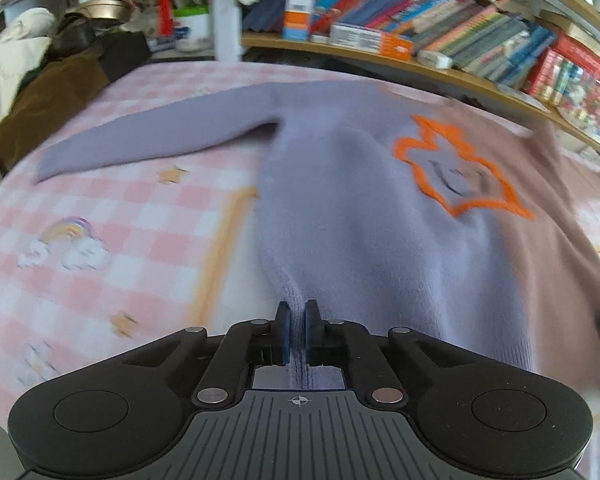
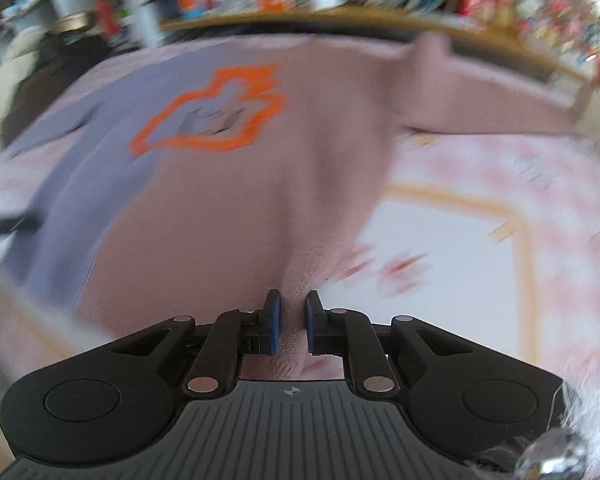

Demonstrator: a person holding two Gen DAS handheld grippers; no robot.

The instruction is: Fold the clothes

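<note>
left gripper (image 1: 298,322): jaws pinched nearly together on the lilac hem of the sweater (image 1: 380,220), a ridge of knit squeezed between the blue pads (image 1: 285,332)
right gripper (image 2: 291,322): jaws close together, clamped on a bunch of the sweater's pink hem, fabric fills the gap between the pads (image 2: 274,326)
sweater: two-tone, lilac half toward left gripper, dusty pink half toward right gripper, lies front up and spread on the bed
hem: near edge, both grippers hold it, one at each lower corner area, fabric pulled into a crease running up from each grip
logo (image 1: 456,170): orange outline shape with grey marks inside, on chest, sits over the seam of the two colours
lilac sleeve (image 1: 148,140): stretched out flat to the left, away from body
pink sleeve (image 2: 488,96): stretched out to the right, blurred
bed cover (image 1: 80,220): pink-white check with rainbow, cloud and star prints, white panel with orange border just beside the sweater
bookshelf (image 1: 440,36): behind the bed, packed with books and boxes
clothes pile (image 1: 40,92): cream and brown items at the far left edge of the bed
right view: heavy blur, small details not readable
</note>
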